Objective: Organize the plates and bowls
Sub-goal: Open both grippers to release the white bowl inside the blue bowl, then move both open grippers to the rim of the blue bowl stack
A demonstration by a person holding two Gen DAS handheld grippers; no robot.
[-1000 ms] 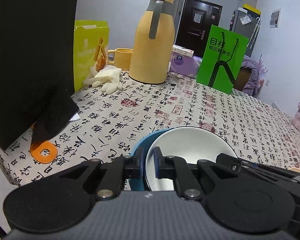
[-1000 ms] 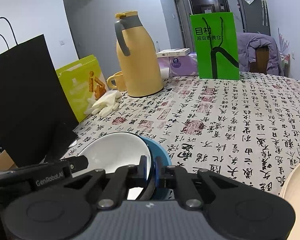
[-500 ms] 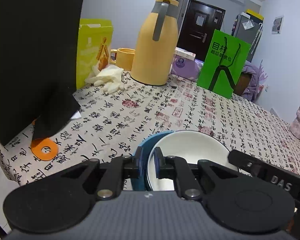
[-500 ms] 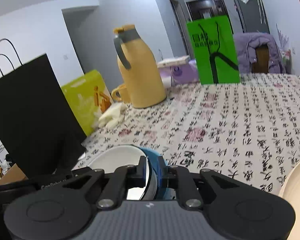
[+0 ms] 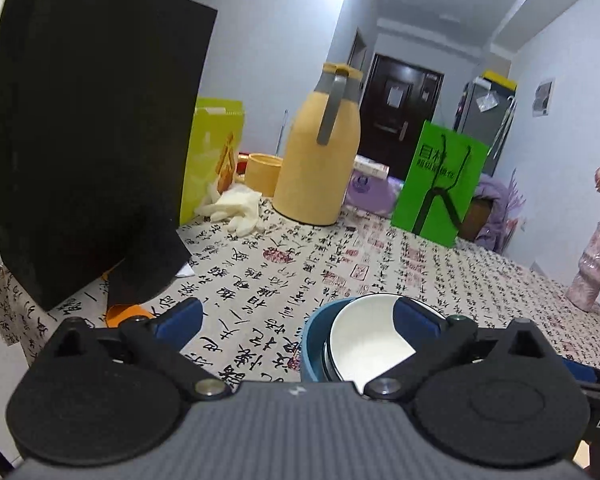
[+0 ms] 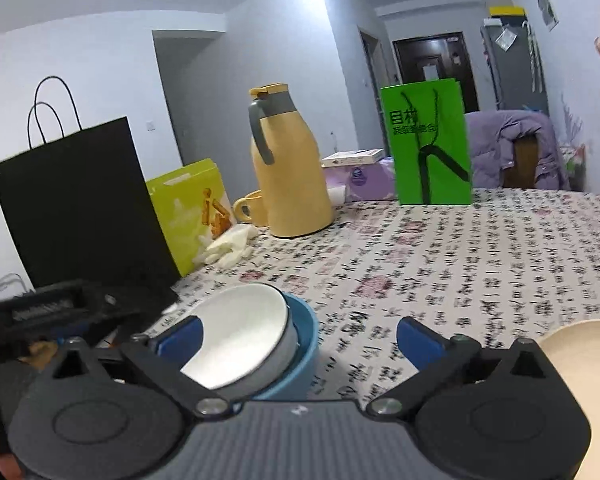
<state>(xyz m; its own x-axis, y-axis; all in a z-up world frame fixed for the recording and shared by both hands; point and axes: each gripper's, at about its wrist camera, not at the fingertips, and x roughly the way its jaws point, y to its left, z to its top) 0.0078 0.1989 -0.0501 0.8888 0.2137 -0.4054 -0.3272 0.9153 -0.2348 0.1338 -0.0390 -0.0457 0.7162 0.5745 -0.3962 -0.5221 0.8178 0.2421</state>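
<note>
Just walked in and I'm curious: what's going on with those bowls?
A person holds two handheld grippers over a table. The left gripper and right gripper have just been opening their jaws and grip nothing. The white bowl sits nested inside the blue bowl on the patterned tablecloth. A cream plate waits nearby.

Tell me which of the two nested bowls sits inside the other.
The white bowl is the inner one; it sits tilted inside the blue bowl, whose rim shows around it on one side. Both grippers' jaws have just opened, pressing on neither bowl.
</note>
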